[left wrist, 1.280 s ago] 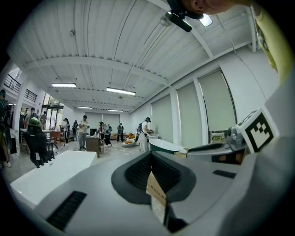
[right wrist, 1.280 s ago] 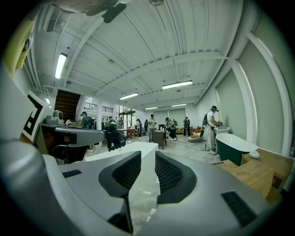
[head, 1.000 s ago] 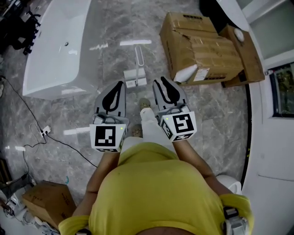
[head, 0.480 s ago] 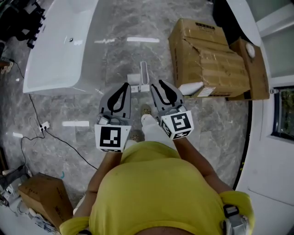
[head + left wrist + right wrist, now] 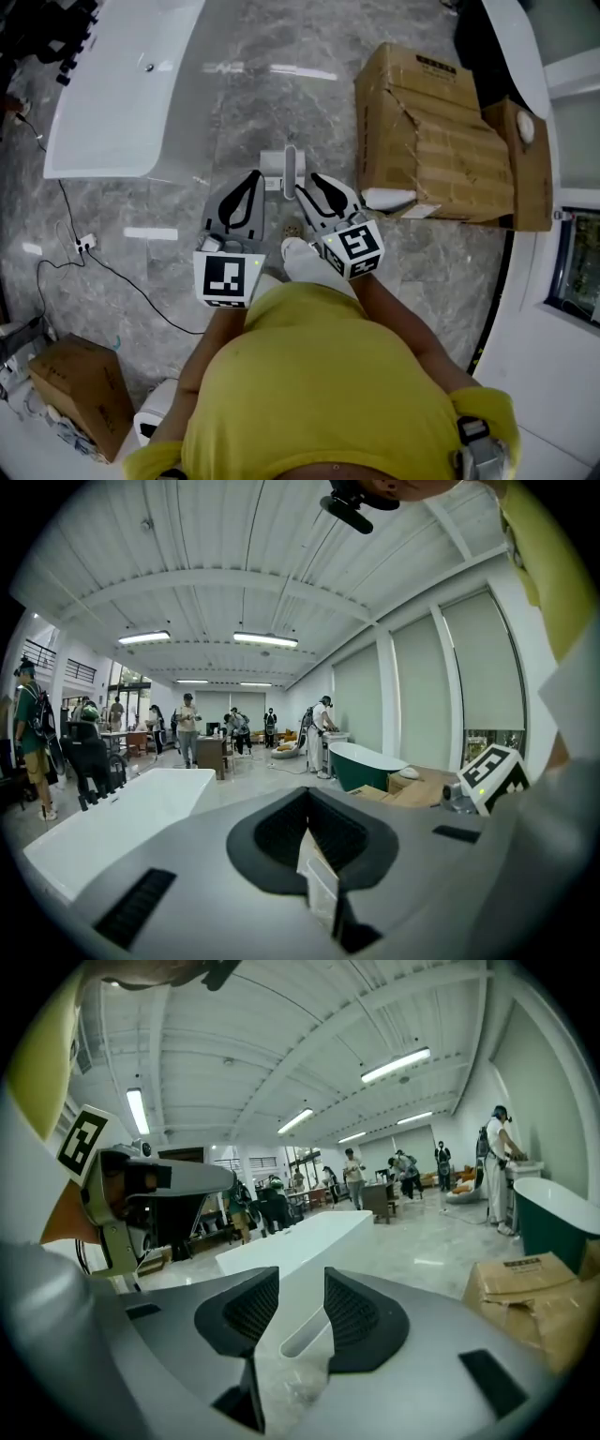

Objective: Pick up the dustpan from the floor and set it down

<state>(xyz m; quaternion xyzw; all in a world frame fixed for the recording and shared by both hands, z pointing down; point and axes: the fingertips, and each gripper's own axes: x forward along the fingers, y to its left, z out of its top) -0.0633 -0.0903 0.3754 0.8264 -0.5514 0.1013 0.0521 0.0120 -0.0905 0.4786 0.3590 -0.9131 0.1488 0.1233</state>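
Observation:
The white dustpan stands on the grey marble floor with its long handle upright, just ahead of both grippers. My right gripper is right of the handle and angled toward it. Its jaws are opening. In the right gripper view the handle's slotted end shows in the gap of the right gripper, and the pads do not touch it. My left gripper sits left of the pan with its fingertips together. Close up, the left gripper shows only a thin slit.
A white bathtub lies to the far left. Torn cardboard boxes stand at the right, close to the dustpan. Another box sits at the lower left, with a black cable across the floor. The person's shoe is behind the pan.
Both grippers have moved forward and down toward the dustpan, which now sits right at their tips. The right jaws have spread wider apart.

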